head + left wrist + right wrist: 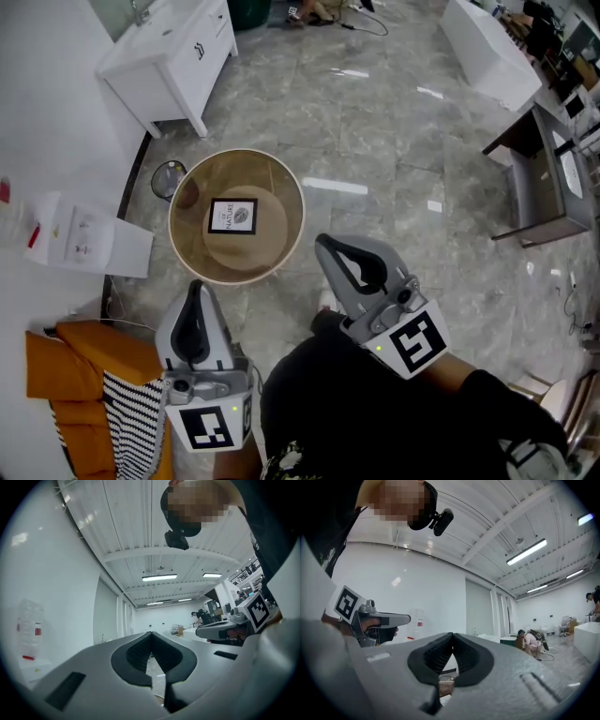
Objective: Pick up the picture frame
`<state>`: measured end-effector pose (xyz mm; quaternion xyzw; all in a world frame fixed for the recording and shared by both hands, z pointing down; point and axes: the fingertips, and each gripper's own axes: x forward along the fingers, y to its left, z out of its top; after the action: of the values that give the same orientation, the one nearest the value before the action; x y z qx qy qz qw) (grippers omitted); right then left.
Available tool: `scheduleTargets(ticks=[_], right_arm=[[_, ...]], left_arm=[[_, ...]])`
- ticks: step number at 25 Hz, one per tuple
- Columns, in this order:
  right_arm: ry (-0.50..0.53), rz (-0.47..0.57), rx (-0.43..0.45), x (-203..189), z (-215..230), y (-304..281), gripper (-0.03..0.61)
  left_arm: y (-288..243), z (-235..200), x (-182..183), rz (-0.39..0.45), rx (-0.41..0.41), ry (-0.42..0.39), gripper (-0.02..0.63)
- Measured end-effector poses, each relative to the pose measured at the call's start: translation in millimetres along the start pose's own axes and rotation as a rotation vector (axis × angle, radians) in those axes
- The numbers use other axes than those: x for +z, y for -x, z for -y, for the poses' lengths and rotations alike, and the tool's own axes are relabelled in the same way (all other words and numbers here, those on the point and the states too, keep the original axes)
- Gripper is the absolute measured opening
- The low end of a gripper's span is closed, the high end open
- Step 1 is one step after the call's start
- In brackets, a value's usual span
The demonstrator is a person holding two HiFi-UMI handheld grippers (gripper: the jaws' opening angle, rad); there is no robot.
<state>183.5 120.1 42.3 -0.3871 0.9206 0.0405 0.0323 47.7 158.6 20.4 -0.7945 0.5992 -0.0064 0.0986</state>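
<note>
Seen from my remote station: a round glass-topped table stands on the grey marble floor. A picture frame lies flat near its centre, and a small bin sits on the floor just left.

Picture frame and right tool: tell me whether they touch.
Apart. The head view shows the picture frame lying on the round table, while the shut right tool is outside the table's rim, with bare tabletop between them.
</note>
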Motion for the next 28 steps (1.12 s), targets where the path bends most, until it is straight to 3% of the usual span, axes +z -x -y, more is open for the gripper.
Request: scheduleTargets(ticks=[7,13,18,28], right_arm=[[0.000,-0.023,0.124,-1,58,-14,-0.003],[-0.030,-0.003,0.196,-9,68,-41,-0.003],[-0.053,-0.011,0.202,-18,74,-53,-0.003],[-0.047,-0.041,0.150,-29,100,-66,-0.003]], left_arm=[[-45,11,9,-0.026,0.142,-0.022,0.012],[-46,1,-11,-0.089,0.235,-0.016,0.012],[-53,-6,-16,-0.107,0.246,-0.027,0.012],[-91,-8,-24,-0.082,0.188,-0.010,0.012]])
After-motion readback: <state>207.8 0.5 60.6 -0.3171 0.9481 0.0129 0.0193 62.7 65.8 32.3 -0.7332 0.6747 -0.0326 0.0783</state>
